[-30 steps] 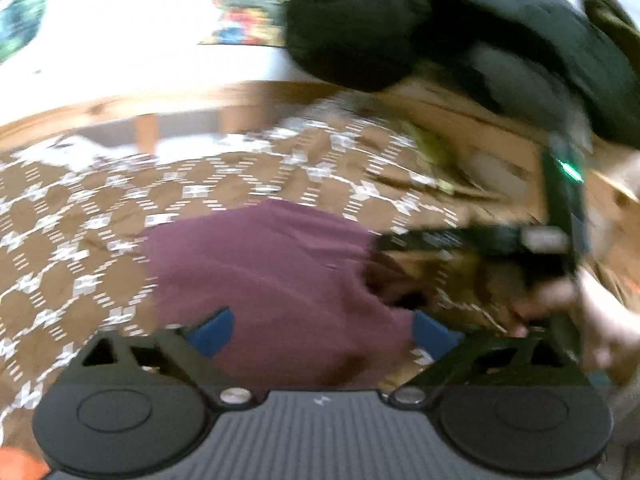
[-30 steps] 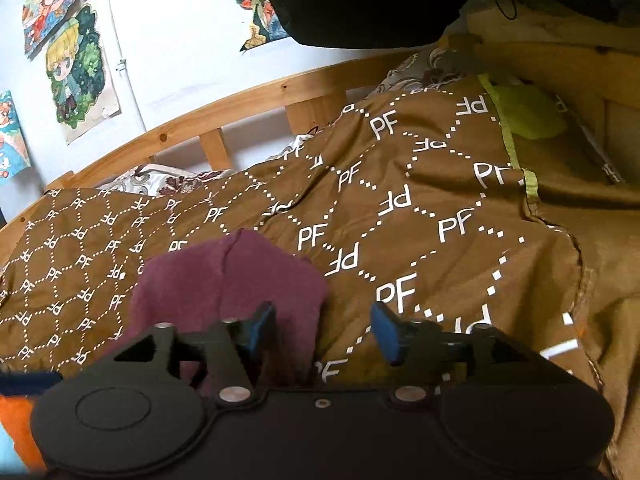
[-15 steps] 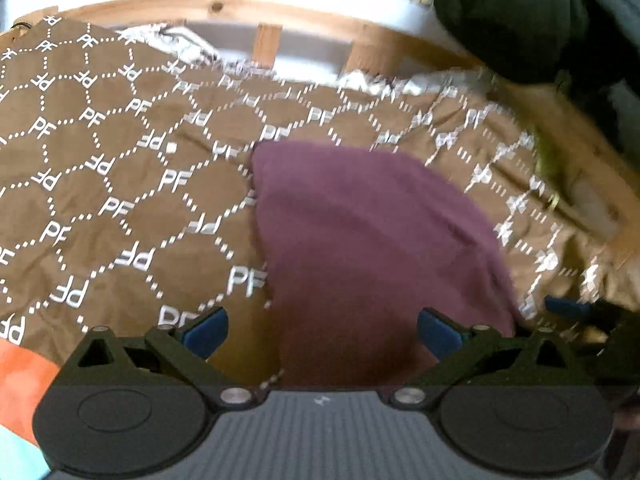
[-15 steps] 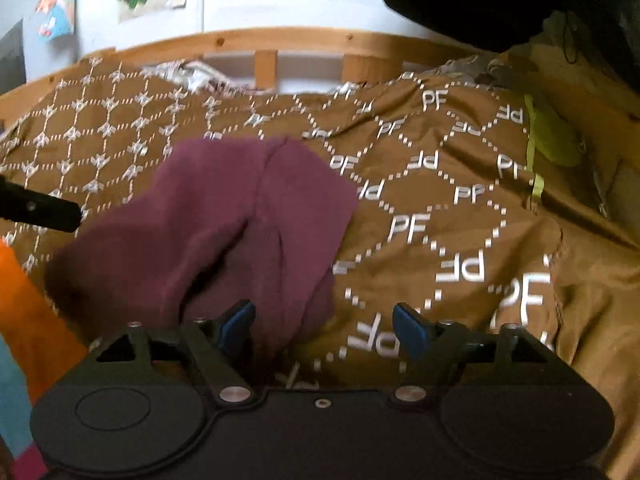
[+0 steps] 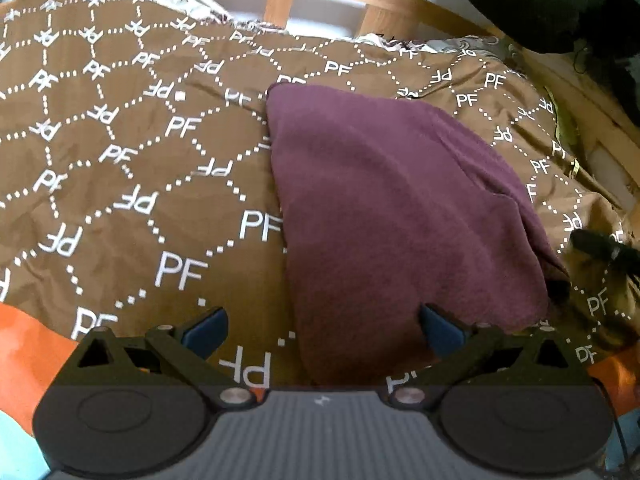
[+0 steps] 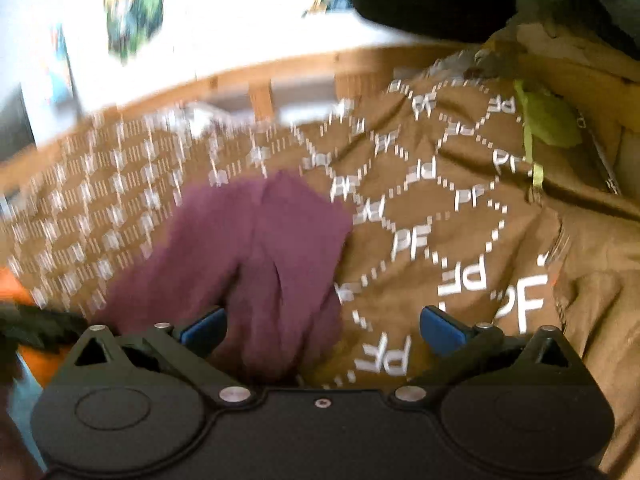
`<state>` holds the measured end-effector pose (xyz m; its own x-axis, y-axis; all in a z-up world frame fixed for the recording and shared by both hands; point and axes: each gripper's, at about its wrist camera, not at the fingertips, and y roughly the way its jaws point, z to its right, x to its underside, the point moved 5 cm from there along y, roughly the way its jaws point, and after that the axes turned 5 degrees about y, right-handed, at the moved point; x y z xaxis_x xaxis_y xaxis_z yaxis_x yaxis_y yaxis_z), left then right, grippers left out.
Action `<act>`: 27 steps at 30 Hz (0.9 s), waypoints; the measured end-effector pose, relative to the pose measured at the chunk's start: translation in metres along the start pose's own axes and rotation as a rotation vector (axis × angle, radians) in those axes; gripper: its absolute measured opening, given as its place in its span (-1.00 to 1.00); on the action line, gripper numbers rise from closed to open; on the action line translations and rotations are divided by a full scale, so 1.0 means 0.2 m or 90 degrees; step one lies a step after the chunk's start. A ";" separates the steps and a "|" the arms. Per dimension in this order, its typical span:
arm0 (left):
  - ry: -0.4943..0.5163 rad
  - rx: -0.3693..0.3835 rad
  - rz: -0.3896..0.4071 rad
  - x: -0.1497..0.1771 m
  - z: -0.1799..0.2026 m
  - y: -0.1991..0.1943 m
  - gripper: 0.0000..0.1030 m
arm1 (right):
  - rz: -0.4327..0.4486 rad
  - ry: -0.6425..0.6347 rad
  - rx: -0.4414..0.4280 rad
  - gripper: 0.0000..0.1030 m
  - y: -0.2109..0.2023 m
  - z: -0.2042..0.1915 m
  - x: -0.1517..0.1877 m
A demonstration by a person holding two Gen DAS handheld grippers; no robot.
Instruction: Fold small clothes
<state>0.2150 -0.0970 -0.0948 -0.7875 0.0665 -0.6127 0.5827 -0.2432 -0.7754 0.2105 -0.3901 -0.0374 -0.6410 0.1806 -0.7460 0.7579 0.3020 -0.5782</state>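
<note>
Fingers [image 6: 204, 330] of right gripper [image 6: 322, 330] opening, released, left gripper [image 5: 322, 330] spread wide, maroon garment [image 5: 400, 208] toward twelve o'clock on brown bedspread [image 5: 120, 160].

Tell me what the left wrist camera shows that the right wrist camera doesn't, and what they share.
Only the left wrist view: the maroon cloth lying smooth, in sharp focus, with a dark tool tip at its right edge. Only the right wrist view: blurred wall posters, a green patch, and the cloth's bunched fold. Both: the brown PF blanket, the wooden bed rail, and open blue-tipped grippers, left gripper and right gripper, its jaws opening.
</note>
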 end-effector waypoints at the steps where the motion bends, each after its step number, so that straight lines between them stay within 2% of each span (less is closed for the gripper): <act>1: -0.001 0.004 -0.002 0.00 0.00 0.01 1.00 | 0.016 0.027 -0.004 0.99 0.00 0.02 -0.01; 3: -0.001 0.009 -0.001 0.01 -0.01 0.02 1.00 | 0.046 0.056 0.012 0.99 0.02 0.06 -0.03; 5: 0.002 0.012 0.000 0.02 -0.01 0.02 1.00 | 0.054 0.040 0.054 0.99 0.07 0.07 -0.03; 11: 0.011 0.018 0.003 0.02 -0.01 0.03 1.00 | 0.054 -0.109 0.145 0.98 0.25 0.03 -0.02; 14: 0.015 0.020 0.003 0.02 0.00 0.04 1.00 | 0.062 -0.141 0.177 0.98 0.30 0.06 -0.01; 19: 0.008 0.024 0.003 0.02 0.00 0.04 1.00 | 0.070 -0.120 0.176 0.98 0.30 0.10 -0.02; 23: 0.005 0.025 0.002 0.03 -0.01 0.04 1.00 | 0.109 -0.095 0.147 0.98 0.25 0.09 -0.03; 27: 0.003 0.027 0.003 0.03 -0.02 0.04 1.00 | 0.131 -0.089 0.143 0.98 0.23 0.08 -0.04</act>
<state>0.2152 -0.0952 -0.1058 -0.7834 0.0705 -0.6176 0.5775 -0.2849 -0.7651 0.2530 -0.3931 -0.0636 -0.4608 0.0821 -0.8837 0.8874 0.0550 -0.4577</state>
